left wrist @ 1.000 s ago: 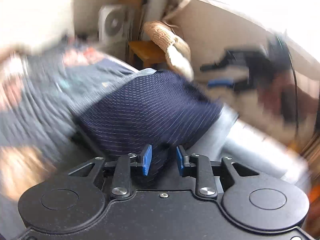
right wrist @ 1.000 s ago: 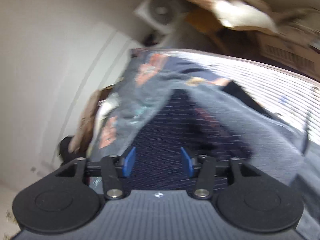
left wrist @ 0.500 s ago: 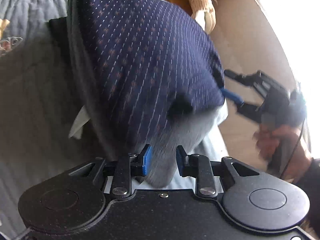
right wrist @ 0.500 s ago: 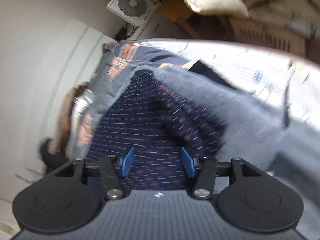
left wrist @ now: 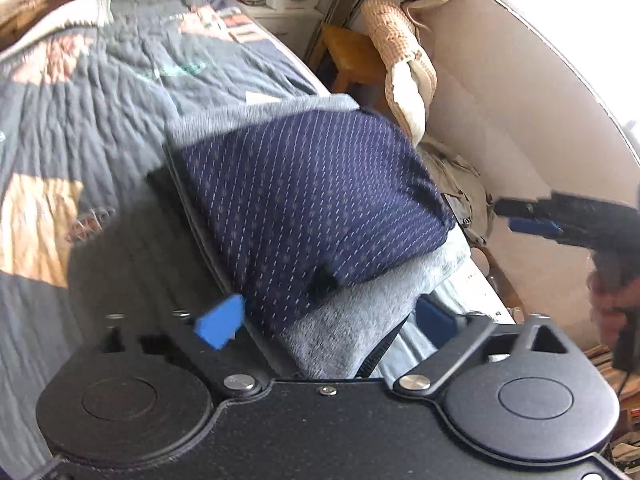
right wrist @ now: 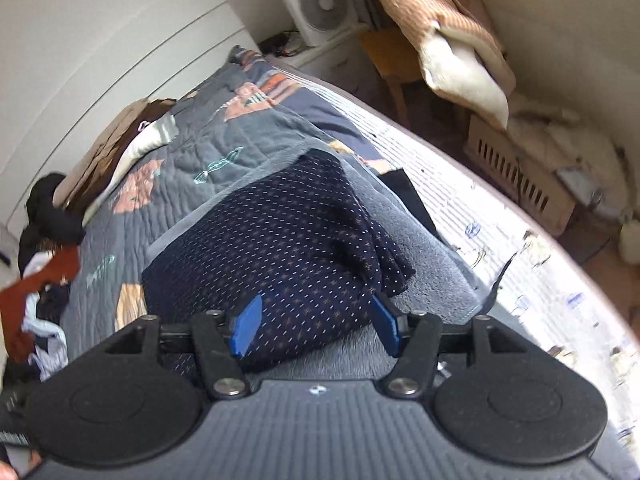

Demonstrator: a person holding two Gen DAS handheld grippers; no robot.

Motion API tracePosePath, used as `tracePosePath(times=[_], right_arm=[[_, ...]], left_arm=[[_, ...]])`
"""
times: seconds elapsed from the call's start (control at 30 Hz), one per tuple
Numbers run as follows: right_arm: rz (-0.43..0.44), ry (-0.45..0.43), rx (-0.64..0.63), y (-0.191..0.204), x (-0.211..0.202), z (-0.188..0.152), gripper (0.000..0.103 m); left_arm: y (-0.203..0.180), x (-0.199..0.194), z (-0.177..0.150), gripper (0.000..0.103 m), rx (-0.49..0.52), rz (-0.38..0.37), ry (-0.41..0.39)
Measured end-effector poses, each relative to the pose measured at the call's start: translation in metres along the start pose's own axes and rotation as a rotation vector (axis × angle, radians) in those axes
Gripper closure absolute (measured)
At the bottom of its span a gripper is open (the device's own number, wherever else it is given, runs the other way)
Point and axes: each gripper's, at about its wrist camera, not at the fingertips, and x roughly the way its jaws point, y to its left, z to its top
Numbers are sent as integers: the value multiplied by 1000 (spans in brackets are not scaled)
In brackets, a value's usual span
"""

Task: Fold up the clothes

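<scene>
A folded navy garment with a fine dotted pattern [left wrist: 304, 200] [right wrist: 272, 248] lies on top of a folded grey fleece garment [left wrist: 360, 320] [right wrist: 432, 264] on the bed. My left gripper [left wrist: 328, 318] hovers at the stack's near corner. Its jaws are opening wide, and the grey fleece lies loose between them. My right gripper [right wrist: 316, 324] straddles the navy garment's near end. Its jaws are opening too, and the pads stand apart from the cloth. In the left wrist view, the right gripper [left wrist: 528, 216] shows at the right, held by a hand [left wrist: 612, 292].
A grey patchwork quilt [left wrist: 80, 120] [right wrist: 192, 176] covers the bed, with a striped sheet [right wrist: 500, 220] along its edge. Loose clothes [right wrist: 40, 280] are piled at the left. Beyond the bed stand a white fan [right wrist: 324, 4], a wooden stool [left wrist: 352, 56] and a cushion [right wrist: 452, 36].
The left jaws, closed on grey fleece before, have let go and spread wide. The right jaws have widened. Both grippers have pulled up and back from the stack, which rests on the bed.
</scene>
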Motion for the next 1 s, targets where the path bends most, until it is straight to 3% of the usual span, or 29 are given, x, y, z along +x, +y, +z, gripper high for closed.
tracePosePath(times=[0.33,0.47,0.67,0.77,1.0], right_arm=[[-15,-46,-86,35,-73,-14,33],[-12,-73,-82,37,-91,-16,33],[-16,-81,-94,46,-108,-15,33],[-11,-89,-116,55,-115,-19,33],[-7,-44,-142,71,-114,-21,33]], left_arm=[[-41,-50,6,0,82,103,-122],[-45,-56,10,0,94,115,-64],[-44,-72,8,0,95,135,-112],[-47,-75,13,0,76,148,-72],[-48,-78,17,0,86,155,-30]])
